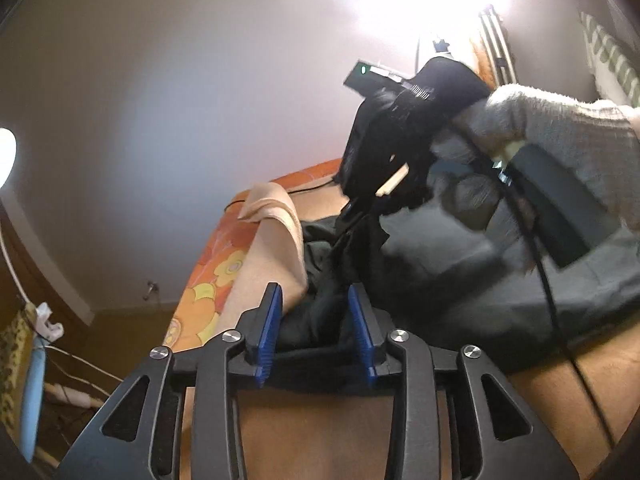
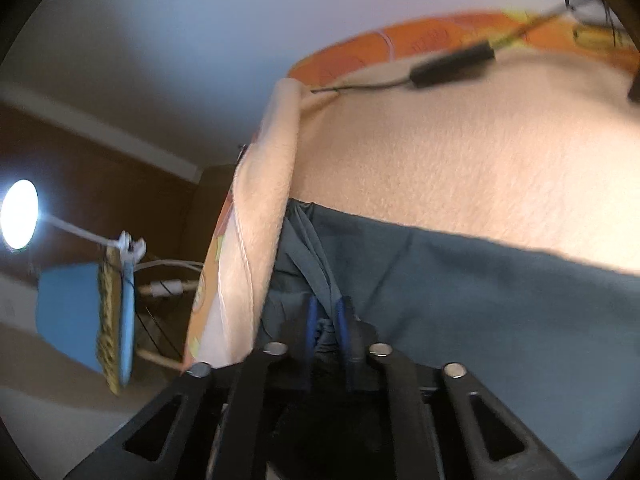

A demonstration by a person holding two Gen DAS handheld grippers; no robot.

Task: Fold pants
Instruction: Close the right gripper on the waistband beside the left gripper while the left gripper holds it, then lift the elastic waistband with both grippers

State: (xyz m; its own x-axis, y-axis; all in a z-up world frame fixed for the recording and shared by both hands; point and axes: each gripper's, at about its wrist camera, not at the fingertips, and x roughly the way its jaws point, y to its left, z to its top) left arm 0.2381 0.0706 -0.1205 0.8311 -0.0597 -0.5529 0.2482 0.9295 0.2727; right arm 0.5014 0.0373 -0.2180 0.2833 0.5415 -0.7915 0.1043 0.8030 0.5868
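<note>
We judge the fold barely begun. The pants [image 2: 500,320] lie spread and rumpled on the peach blanket [image 2: 460,160] that covers the bed [image 2: 360,56], their bunched end right at the blanket's rolled edge, where the bed drops off to the floor. No clean fold line or stacked layer shows in either view; from the left wrist the cloth is heaped in loose ridges, so the fabric is gathered, not squared up.

The right gripper [image 2: 325,316] has its jaws closed on a pinch of the pants, a twisted ridge of cloth running up from between the blue pads, close beside the blanket's rolled edge. The left gripper [image 1: 316,312] has its jaws partly apart over the pants, on the side away from that edge; dark cloth lies between the pads, but we see no pad pressing on it, so we read it as gripping nothing. A gloved hand [image 1: 560,140] carries the right gripper in the left wrist view.

Left to do, as we judge it: lift the pinched end, lay leg on leg, smooth, then fold across.

As for containers, we see none on the blanket and nothing held in anything. A black box on a cable [image 2: 452,66] lies on the blanket beyond the pants, well apart from them.
</note>
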